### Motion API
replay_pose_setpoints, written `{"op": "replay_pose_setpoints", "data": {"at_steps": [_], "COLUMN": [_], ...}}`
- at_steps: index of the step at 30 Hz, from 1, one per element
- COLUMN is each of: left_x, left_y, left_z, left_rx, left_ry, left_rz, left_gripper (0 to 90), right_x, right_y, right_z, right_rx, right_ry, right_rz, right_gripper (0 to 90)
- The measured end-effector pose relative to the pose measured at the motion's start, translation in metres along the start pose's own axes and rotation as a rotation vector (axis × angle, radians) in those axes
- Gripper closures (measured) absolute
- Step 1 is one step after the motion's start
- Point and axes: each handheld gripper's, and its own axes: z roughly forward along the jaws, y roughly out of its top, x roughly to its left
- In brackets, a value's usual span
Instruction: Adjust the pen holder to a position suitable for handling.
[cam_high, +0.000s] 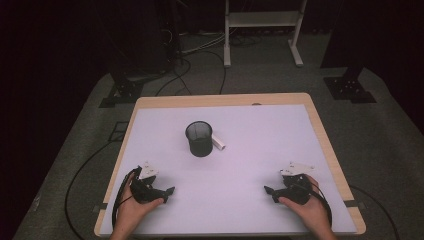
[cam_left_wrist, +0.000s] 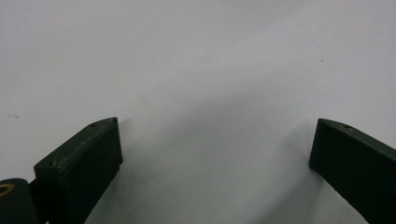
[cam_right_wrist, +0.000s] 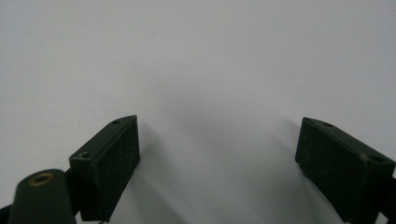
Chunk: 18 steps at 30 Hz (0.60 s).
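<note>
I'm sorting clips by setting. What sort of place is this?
Probably a lab or recording studio: a white-topped table ringed by dark curtains, cables trailing over grey carpet, and stand bases on the floor. A person holds a hand-held gripper in each hand.

You work at a wood-edged table on grey carpet, black cables trailing toward a white stand, dark surroundings.
</note>
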Motion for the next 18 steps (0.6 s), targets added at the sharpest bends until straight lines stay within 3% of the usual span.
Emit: {"op": "replay_pose_setpoints", "data": {"at_steps": [18], "left_x": [0.0019], "left_y": [0.0020], "left_z": [-0.0038], "left_rx": [0.005], "left_ry": [-0.004], "left_rz": [-0.015], "left_gripper": [5.2], "right_x": [0.0001], "right_y": [-0.0001], "right_z": [-0.0001], "right_rx": [0.000], "right_ry": [-0.001], "right_rz": [-0.002], "right_gripper": [12.8]}}
